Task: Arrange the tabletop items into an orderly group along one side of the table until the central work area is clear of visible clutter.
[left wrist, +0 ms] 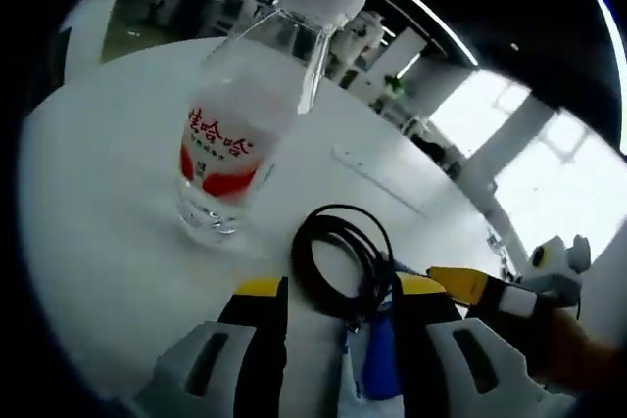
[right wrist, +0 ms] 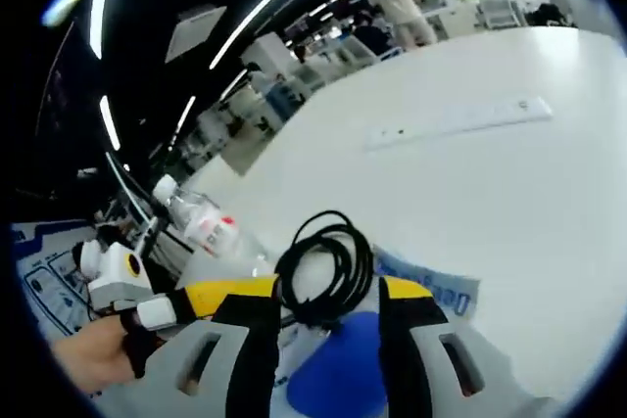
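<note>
Black cable coil [left wrist: 343,261] on white table [left wrist: 118,242], lying between our left gripper [left wrist: 333,291] jaws, spread apart. Right gripper [right wrist: 328,291] jaws also apart, around coil. Risk: both closing, tugging cable, toppling water bottle [left wrist: 235,134] near. Right gripper view adds blue packet [right wrist: 431,286].

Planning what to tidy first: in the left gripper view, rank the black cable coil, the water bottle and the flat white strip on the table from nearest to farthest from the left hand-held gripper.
1. Black cable coil: right at the left hand-held gripper, between its jaws.
2. Water bottle: beyond the coil, up and to the view's left.
3. Flat white strip: farthest, lying on the table toward the view's right.
</note>
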